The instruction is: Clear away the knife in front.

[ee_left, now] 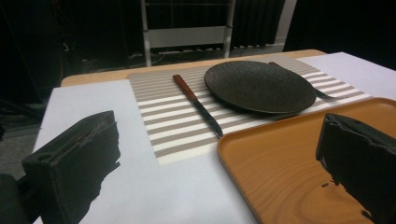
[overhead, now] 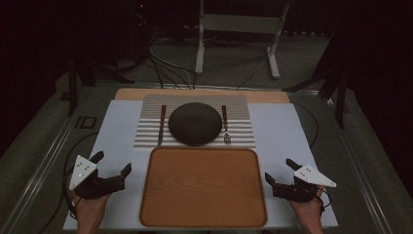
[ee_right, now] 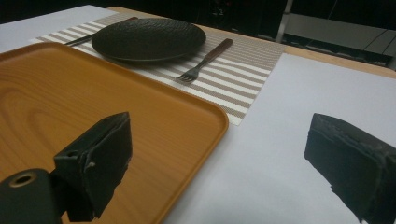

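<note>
— Where's the knife (overhead: 161, 125) from the left tool (overhead: 113, 166)?
— Ahead, left of the plate (overhead: 195, 124), its long axis running away from us. The fork (overhead: 225, 124) lies ahead of the right tool (overhead: 279, 171). Both tools are released, holding nothing, flanking the tray (overhead: 203, 187).

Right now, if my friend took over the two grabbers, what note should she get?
Left gripper: open, holding nothing, hovering left of the empty orange wooden tray.
Right gripper: open, holding nothing, on the tray's right.
Things: round dark textured plate in the middle of the striped placemat, beyond the tray; knife with reddish handle on the plate's left; fork with brown handle on its right.
Done: nothing moved onto the tray so far.
Left: likely loading plate, knife and fork onto the tray; the knife lies nearest the left gripper, the fork nearest the right.
</note>
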